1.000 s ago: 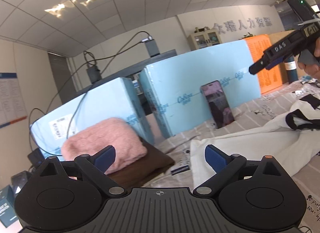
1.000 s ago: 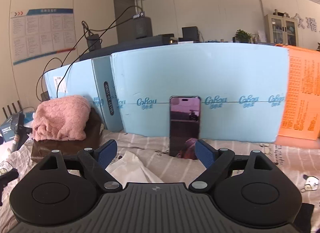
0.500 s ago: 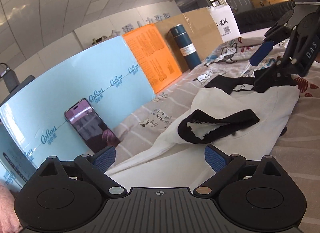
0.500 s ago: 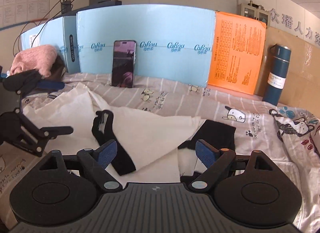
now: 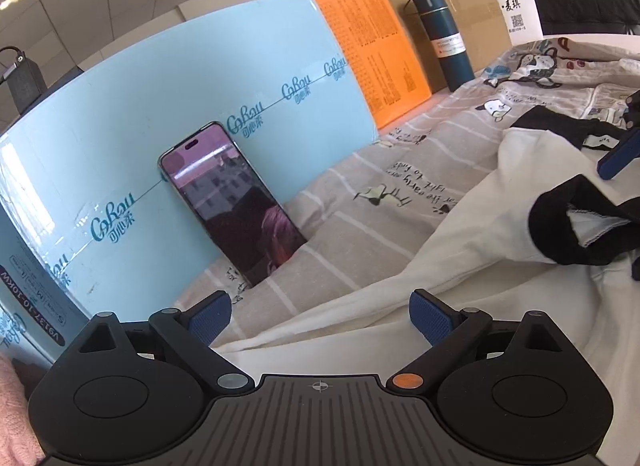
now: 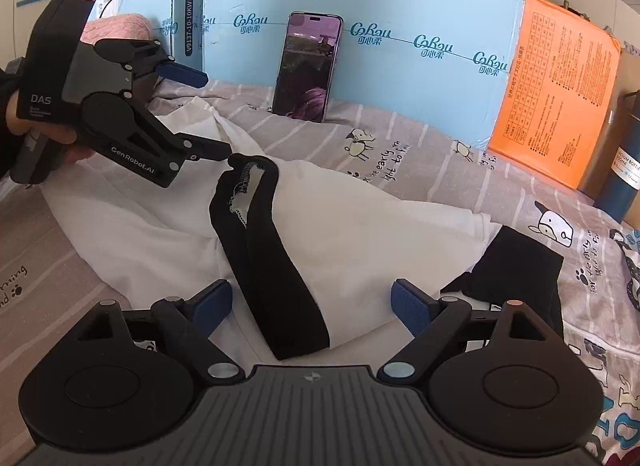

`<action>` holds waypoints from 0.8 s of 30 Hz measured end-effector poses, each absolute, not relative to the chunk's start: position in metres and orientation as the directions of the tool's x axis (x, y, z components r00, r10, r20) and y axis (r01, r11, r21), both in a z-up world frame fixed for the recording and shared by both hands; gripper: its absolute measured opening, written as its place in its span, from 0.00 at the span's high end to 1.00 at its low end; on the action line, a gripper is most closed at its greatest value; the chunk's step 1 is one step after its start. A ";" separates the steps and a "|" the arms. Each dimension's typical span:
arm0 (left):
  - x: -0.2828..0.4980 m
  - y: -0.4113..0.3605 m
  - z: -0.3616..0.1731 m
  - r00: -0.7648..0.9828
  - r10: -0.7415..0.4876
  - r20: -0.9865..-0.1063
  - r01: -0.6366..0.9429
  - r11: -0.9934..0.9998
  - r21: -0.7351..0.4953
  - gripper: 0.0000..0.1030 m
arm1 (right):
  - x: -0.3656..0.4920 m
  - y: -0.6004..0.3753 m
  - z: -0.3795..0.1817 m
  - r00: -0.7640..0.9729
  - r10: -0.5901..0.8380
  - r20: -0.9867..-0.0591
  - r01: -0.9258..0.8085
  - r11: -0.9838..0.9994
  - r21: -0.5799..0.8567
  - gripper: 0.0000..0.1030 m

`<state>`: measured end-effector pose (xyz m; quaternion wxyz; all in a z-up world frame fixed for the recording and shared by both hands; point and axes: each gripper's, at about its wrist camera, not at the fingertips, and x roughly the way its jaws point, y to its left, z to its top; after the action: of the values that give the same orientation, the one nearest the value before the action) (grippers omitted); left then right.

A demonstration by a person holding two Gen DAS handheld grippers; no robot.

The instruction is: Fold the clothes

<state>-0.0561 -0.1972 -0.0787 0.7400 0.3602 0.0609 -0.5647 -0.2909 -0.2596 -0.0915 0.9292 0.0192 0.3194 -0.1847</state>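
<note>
A white shirt [image 6: 352, 225] with a black collar [image 6: 260, 250] and black sleeve cuffs [image 6: 520, 266] lies crumpled on the patterned bedsheet [image 6: 420, 153]. The shirt also shows in the left wrist view [image 5: 480, 266], its collar [image 5: 580, 234] at the right. My left gripper [image 5: 320, 318] is open and empty, low over the shirt's left edge; it shows in the right wrist view [image 6: 200, 113] beside the collar's far end. My right gripper [image 6: 312, 304] is open and empty, just above the collar's near end. One of its blue fingertips [image 5: 618, 157] shows at the right edge of the left wrist view.
A phone [image 6: 308, 65] leans upright against blue foam boards [image 6: 400, 5] behind the shirt. An orange board [image 6: 560, 105] and a dark blue flask [image 5: 444, 37] stand at the back right. A pink knitted item [image 6: 116, 27] lies at the far left.
Both grippers have come down closer to the shirt. The left has turned right and lowered; the right has tilted down over the collar. Both stay open.
</note>
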 end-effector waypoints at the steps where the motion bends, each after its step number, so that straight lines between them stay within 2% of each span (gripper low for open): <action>1: -0.050 -0.201 -0.081 0.359 -0.780 -0.512 0.874 0.089 0.477 0.06 | -0.289 -0.260 -0.091 0.728 -0.334 -0.598 0.357 0.930 -0.086 0.17; 2: -0.044 -0.206 -0.083 0.364 -0.768 -0.527 0.869 0.076 0.490 0.06 | -0.286 -0.260 -0.091 0.729 -0.337 -0.596 0.358 0.930 -0.088 0.19; 4: -0.030 -0.208 -0.085 0.321 -0.760 -0.565 0.891 0.041 0.451 0.05 | -0.286 -0.259 -0.090 0.733 -0.339 -0.590 0.357 0.930 -0.091 0.28; 6: -0.014 -0.210 -0.085 0.259 -0.756 -0.601 0.925 0.015 0.380 0.05 | -0.287 -0.261 -0.088 0.738 -0.331 -0.588 0.356 0.931 -0.078 0.49; 10: 0.018 -0.215 -0.089 0.152 -0.762 -0.630 0.977 0.019 0.213 0.04 | -0.289 -0.268 -0.085 0.745 -0.304 -0.593 0.355 0.934 -0.033 0.71; 11: 0.022 -0.215 -0.091 0.136 -0.766 -0.628 0.982 0.019 0.190 0.04 | -0.288 -0.267 -0.082 0.739 -0.330 -0.587 0.369 0.928 -0.057 0.85; 14: 0.028 -0.210 -0.095 0.108 -0.784 -0.612 0.988 0.016 0.153 0.05 | -0.280 -0.270 -0.067 0.727 -0.437 -0.530 0.427 0.892 -0.149 0.90; 19: 0.034 -0.214 -0.094 0.095 -0.799 -0.594 0.989 0.009 0.145 0.10 | -0.247 -0.289 -0.044 0.692 -0.604 -0.396 0.510 0.797 -0.323 0.90; 24: 0.043 -0.213 -0.091 0.188 -0.799 -0.571 0.978 0.098 0.184 0.09 | -0.199 -0.339 -0.049 0.685 -0.636 -0.356 0.513 0.768 -0.383 0.91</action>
<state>0.0433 -0.2128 -0.0911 0.7222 0.2690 0.1659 -0.6152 -0.1992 -0.3388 -0.0494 0.9090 -0.1272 0.2400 -0.3160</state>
